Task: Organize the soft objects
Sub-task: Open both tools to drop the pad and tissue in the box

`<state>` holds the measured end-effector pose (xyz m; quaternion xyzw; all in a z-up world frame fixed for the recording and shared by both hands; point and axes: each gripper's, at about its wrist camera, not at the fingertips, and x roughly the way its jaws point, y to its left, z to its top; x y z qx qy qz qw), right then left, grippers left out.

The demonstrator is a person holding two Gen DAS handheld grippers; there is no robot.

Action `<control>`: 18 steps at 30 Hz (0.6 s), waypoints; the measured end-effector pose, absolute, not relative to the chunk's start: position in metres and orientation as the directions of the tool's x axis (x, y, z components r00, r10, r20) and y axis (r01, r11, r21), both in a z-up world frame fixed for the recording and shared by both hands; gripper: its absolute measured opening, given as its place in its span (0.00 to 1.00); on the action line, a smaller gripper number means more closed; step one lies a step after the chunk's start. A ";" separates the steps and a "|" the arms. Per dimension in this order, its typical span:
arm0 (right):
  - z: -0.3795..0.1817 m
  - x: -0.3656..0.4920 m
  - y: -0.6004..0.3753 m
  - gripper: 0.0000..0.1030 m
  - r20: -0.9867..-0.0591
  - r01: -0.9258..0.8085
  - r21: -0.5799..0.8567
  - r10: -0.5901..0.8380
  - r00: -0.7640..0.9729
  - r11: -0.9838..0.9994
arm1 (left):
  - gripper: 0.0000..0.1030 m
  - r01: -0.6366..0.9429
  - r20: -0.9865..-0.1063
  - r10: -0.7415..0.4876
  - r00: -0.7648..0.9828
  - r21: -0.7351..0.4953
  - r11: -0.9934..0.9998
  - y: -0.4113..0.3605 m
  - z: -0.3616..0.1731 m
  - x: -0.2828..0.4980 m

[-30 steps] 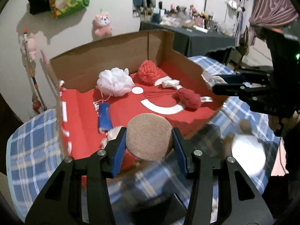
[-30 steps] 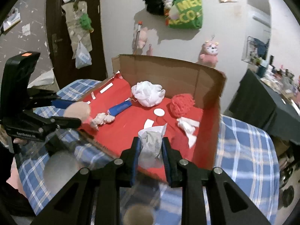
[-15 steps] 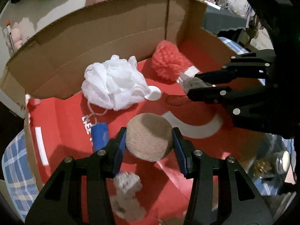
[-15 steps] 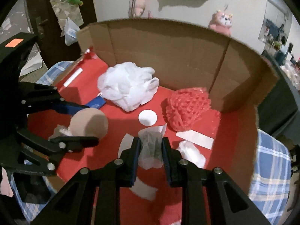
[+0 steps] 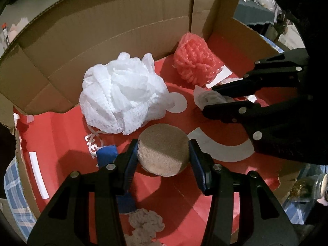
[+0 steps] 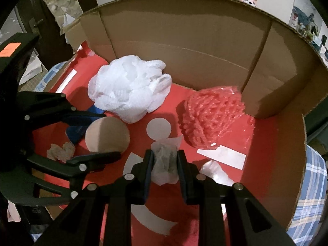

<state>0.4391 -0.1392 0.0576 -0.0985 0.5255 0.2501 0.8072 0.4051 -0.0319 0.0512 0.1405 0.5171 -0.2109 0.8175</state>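
The left gripper (image 5: 163, 156) holds a tan round pad (image 5: 163, 150) between its blue-lined fingers (image 5: 129, 160), clamped at its two sides, above the red floor of an open cardboard box (image 5: 106, 28). In the right wrist view the same pad (image 6: 107, 134) hangs low over the near left part of the floor, with the left gripper (image 6: 106, 134) reaching in from the left.

The right gripper (image 6: 164, 162) is pinched nearly shut on a small white wrapped bundle (image 6: 165, 163), whose crumpled top sticks out past the fingertips. From the left wrist view this bundle (image 5: 207, 99) sits right of the pad and a little farther in, the right gripper (image 5: 209, 101) coming in from the right.

A white mesh puff (image 5: 123, 94) lies on the box floor just beyond the pad, near the far wall. A red mesh puff (image 5: 194, 61) lies in the far right corner, beyond the bundle. A blue item (image 5: 107, 152) lies on the floor just left of the left gripper, partly hidden by it, and a small grey fuzzy clump (image 5: 146, 223) lies nearer, beneath the gripper. A white scrap (image 6: 217, 173) lies on the floor right of the right gripper. The box rests on a blue plaid cloth (image 6: 313, 194).
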 end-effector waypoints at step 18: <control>0.053 0.445 -0.119 0.37 -0.912 -0.522 0.063 0.261 0.315 0.851 | 0.58 0.464 -0.905 -0.195 0.379 0.003 0.886 -0.028 0.043 0.403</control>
